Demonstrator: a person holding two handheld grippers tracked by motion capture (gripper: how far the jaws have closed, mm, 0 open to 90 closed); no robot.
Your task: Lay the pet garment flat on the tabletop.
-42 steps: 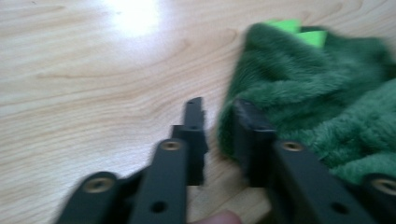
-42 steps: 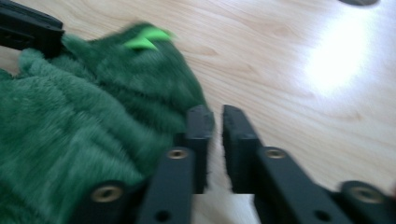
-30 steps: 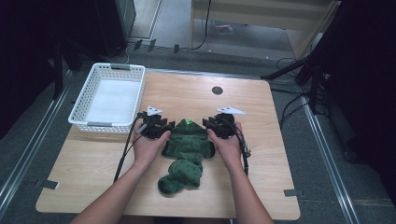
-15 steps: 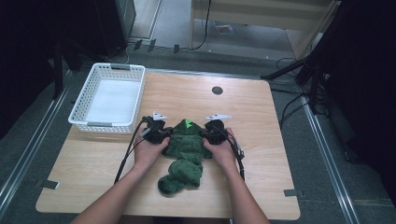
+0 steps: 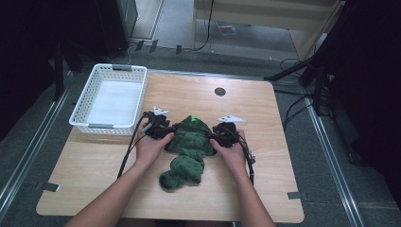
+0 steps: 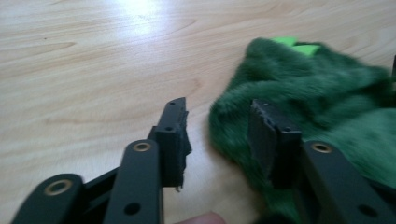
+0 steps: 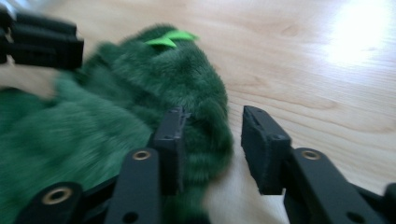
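cloth (image 5: 189, 142) | green, bunched mid-table (image 5: 265, 189) | left gripper (image 6: 217, 135) and right gripper (image 7: 208, 140) part-open, each straddling an opposite edge, nothing clamped | likely to spread it | basket (image 5: 85, 116) empty

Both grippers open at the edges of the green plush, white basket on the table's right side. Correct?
Not quite. The high view shows the white basket on the table's left side, beyond the left gripper. The rest holds: left and right gripper are open at the edges of the green plush.

A lab: wooden table (image 5: 265, 118) ringed by dark curtains, floor rails (image 5: 331, 161) and cables (image 5: 293, 111).
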